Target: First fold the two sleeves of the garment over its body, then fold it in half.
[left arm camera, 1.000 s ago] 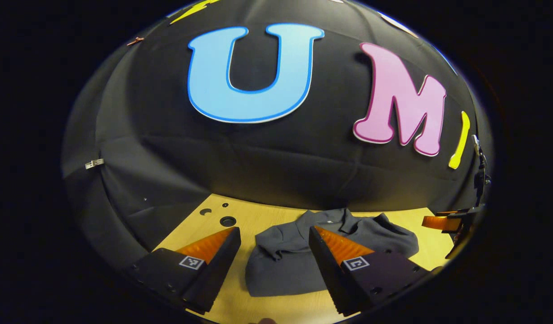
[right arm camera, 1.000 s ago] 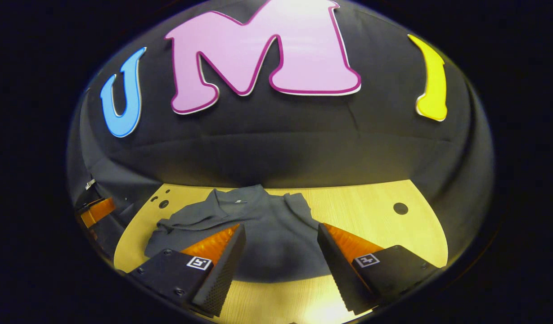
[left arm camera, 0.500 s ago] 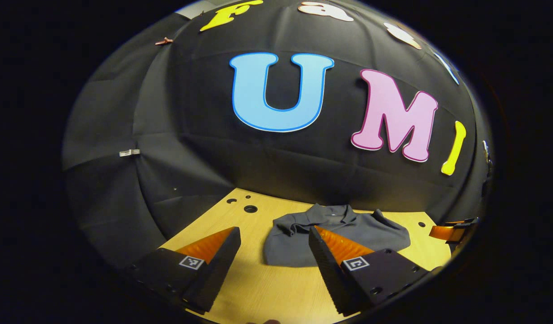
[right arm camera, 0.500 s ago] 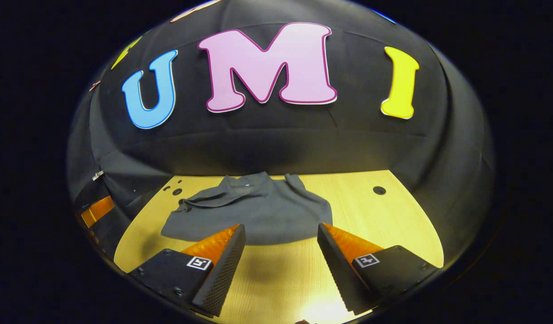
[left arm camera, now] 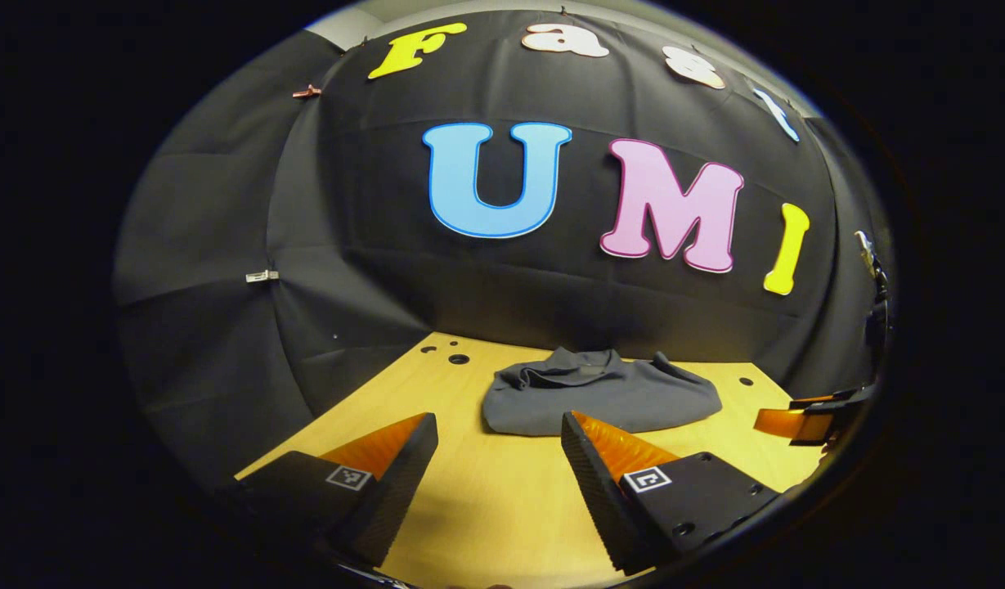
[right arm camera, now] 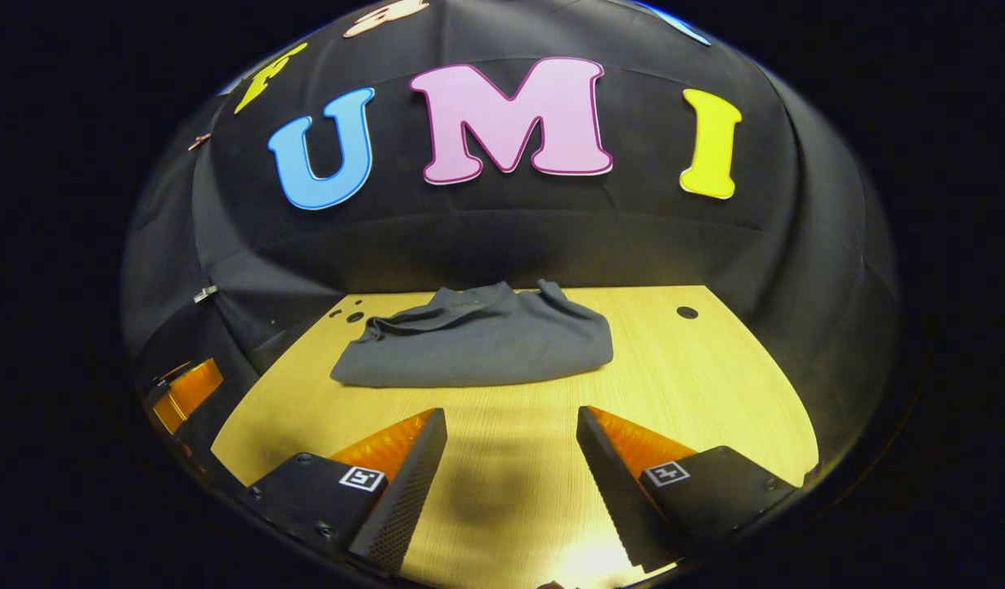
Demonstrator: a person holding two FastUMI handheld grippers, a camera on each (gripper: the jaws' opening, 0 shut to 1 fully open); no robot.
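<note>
On the table [right arm camera: 698, 384], garment [right arm camera: 477, 343] lies folded, long axis crosswise, dead ahead of both grippers. Left gripper [left arm camera: 499, 433] and right gripper [right arm camera: 512, 429] both spread apart, empty, roughly equally near.

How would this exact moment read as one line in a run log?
dark grey folded garment: lying on light wooden table | left tongs: open, empty | right tongs: open, empty

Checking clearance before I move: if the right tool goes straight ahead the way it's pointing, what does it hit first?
Probably the shirt. The right tool is open above bare table, and the folded shirt lies straight ahead of its fingers. Depth is unclear, and if it is angled down it may meet the table first.
</note>
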